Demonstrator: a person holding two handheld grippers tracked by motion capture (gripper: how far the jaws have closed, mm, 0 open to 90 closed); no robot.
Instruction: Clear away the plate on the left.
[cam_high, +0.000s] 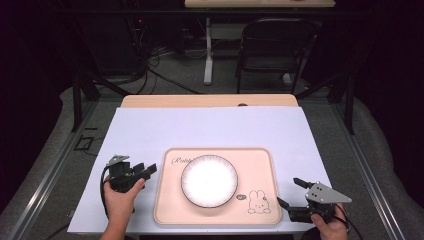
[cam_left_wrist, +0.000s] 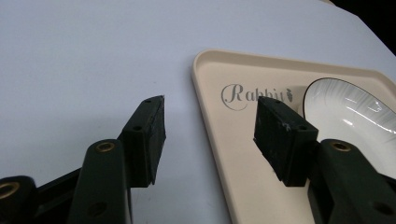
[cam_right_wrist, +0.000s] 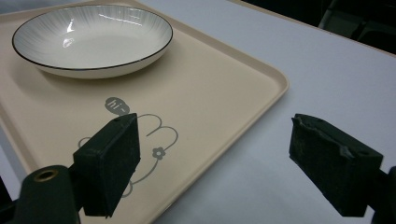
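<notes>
The left tool (cam_high: 150, 170) is spread wide and holds nothing. The pink tray (cam_high: 170, 210) sits right in front of it. In the left gripper view, one jaw hangs over the tray's edge and the other hangs over the white sheet (cam_left_wrist: 84, 56) on the desk, so the tray's rim (cam_left_wrist: 205, 107) lies between them.

The right tool (cam_high: 290, 192) is spread wide too. It also holds nothing. In the right gripper view, the tray's near corner (cam_right_wrist: 261, 88) lies between its jaws, one jaw over the rabbit drawing (cam_right_wrist: 154, 135) and one over the sheet.

A white plate (cam_high: 209, 180) rests in the middle of the tray, a bit past both tools.

I think the job is to pick up the tray from both sides. It has hardly begun. The tools are lined up with the edges, but neither one pinches the tray yet. What is left: close both tools on the rim, then lift the tray flat so the plate does not slide.
</notes>
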